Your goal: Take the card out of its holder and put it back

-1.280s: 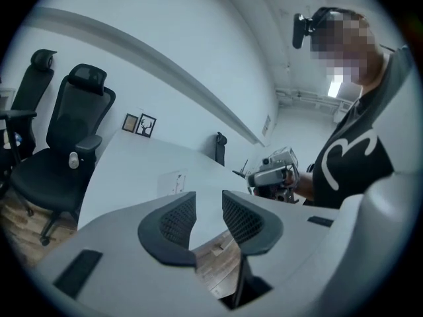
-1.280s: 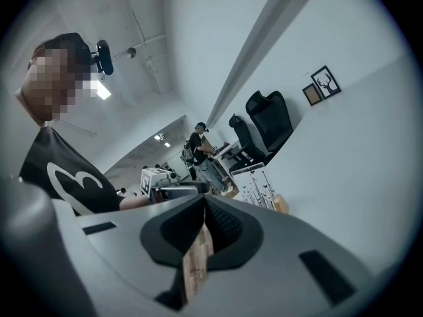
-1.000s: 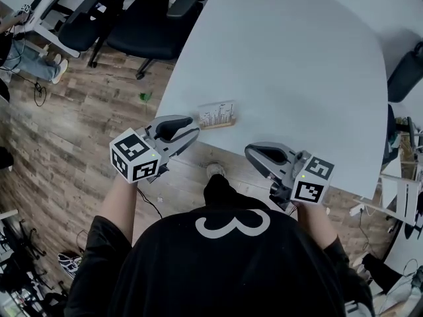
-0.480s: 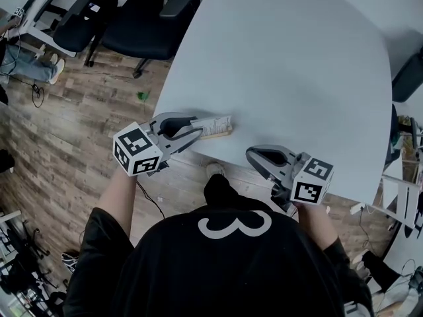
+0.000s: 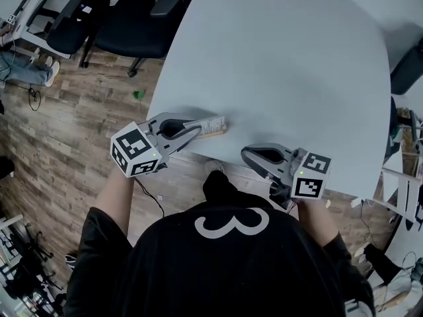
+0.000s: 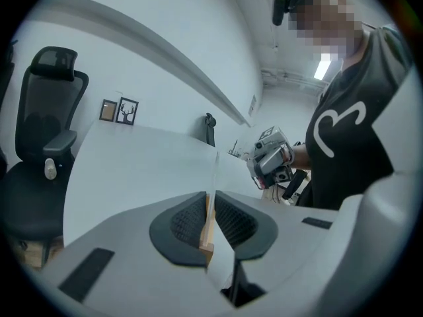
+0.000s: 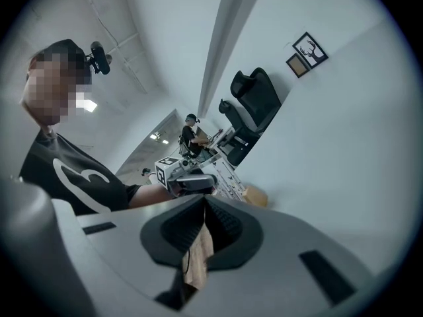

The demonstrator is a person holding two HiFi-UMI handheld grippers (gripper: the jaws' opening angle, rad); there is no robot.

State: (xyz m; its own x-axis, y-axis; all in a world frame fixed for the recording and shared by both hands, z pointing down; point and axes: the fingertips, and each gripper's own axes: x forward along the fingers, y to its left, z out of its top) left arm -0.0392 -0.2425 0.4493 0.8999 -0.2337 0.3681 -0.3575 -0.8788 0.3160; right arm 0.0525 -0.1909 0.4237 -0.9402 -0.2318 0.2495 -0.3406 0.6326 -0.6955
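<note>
left hand-held gripper (image 5: 198,127): jaws just closed in, pads narrow, clamped on wooden holder (image 5: 215,133) | card (image 5: 212,122): upright in holder, at desk (image 5: 284,58) near edge | right hand-held gripper (image 5: 247,155): jaws together, empty, at near edge

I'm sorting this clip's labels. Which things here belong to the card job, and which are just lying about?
In the job:
card
wooden holder
left gripper, jaws just closing, the holder's end between them
right gripper, shut and empty

Lying about:
office chairs
small green thing
framed pictures
</note>
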